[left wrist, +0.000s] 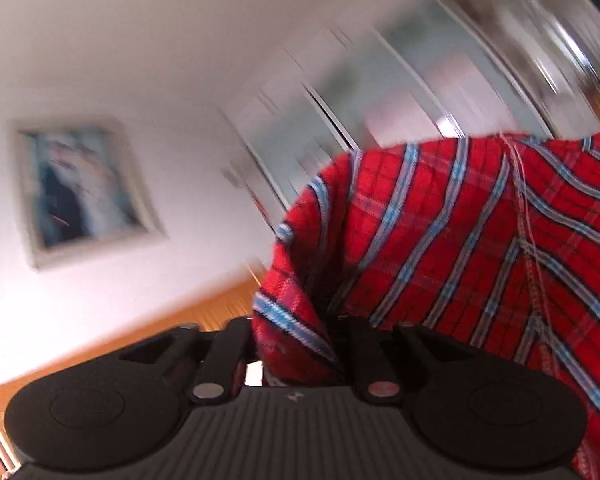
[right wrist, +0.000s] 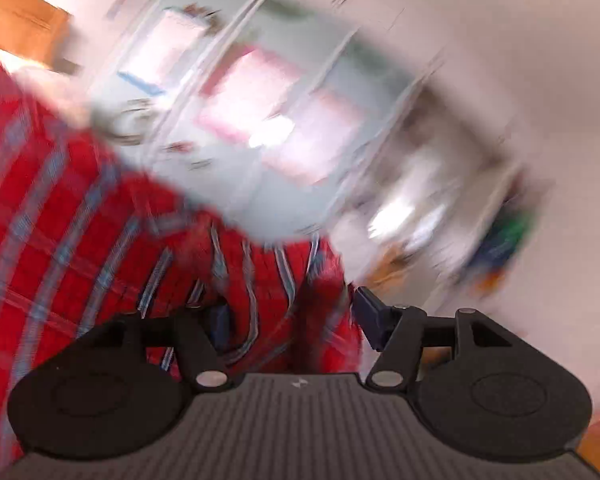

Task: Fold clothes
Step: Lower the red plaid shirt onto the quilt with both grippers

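Note:
A red plaid garment with blue and white stripes (left wrist: 440, 232) hangs in the air, held up between both grippers. My left gripper (left wrist: 300, 344) is shut on its edge; the cloth bunches between the fingers and drapes to the right. In the right wrist view the same garment (right wrist: 80, 220) fills the left side. My right gripper (right wrist: 296, 320) is shut on a bunch of it, with one blue finger pad (right wrist: 372, 316) showing beside the cloth. Both views are tilted upward and blurred by motion.
A framed picture (left wrist: 80, 188) hangs on a white wall. Glass-fronted shelving (left wrist: 400, 92) stands behind the garment and also shows in the right wrist view (right wrist: 260, 112). A wooden surface (left wrist: 204, 312) runs below the wall.

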A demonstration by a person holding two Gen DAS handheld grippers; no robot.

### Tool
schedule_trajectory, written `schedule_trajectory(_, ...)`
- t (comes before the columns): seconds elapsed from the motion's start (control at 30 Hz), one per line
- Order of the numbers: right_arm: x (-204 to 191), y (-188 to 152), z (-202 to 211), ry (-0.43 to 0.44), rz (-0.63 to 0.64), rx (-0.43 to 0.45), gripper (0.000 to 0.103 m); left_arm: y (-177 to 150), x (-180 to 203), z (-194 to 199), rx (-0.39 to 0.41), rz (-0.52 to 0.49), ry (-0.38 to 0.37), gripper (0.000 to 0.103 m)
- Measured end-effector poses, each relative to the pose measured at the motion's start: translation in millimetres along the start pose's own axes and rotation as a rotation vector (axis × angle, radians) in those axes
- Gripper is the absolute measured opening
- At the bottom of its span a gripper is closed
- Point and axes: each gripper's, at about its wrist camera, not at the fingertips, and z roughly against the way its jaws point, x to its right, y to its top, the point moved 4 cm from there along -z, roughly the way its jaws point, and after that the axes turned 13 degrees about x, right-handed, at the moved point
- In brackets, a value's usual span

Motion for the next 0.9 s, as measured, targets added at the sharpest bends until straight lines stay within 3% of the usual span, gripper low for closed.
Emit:
schedule_trajectory(0.1,-21,-57,27,0.199,-0.154,-0.081,0.062,-76,15,5,-0.200,0.026,-0.133,0.046)
schedule_trajectory(0.23,-26,-119,116,0.281,-0.380,-0.134,0.062,-148,-7,48,-0.390,0.132,-0.237,0.051)
schedule_trajectory(0.33,-22,-159,201,0.281,-0.575,-0.197,0.062,-173,-45,103,-0.428,0.260,-0.267,0.060)
schedule_trajectory(0.5,7,-241,315,0.129,-0.937,-0.279,0.067,-178,-103,215,-0.385,0.448,-0.285,0.075)
schedule_trajectory(0.57,7,-271,332,0.064,-1.022,-0.324,0.070,-179,-114,250,-0.397,0.514,-0.290,0.075)
schedule_trajectory(0.63,-2,-291,344,0.057,-1.080,-0.406,0.071,-186,-117,282,-0.433,0.606,-0.295,0.075)
schedule_trajectory(0.67,-8,-292,349,0.077,-1.105,-0.400,0.071,-188,-117,295,-0.441,0.663,-0.310,0.075)
schedule_trajectory(0.8,-54,-274,342,0.287,-1.150,-0.371,0.070,-204,-95,300,-0.639,0.838,-0.460,0.072)
schedule_trajectory(0.9,-86,-271,324,0.350,-1.226,-0.392,0.071,-204,-95,303,-0.709,0.804,-0.457,0.073)
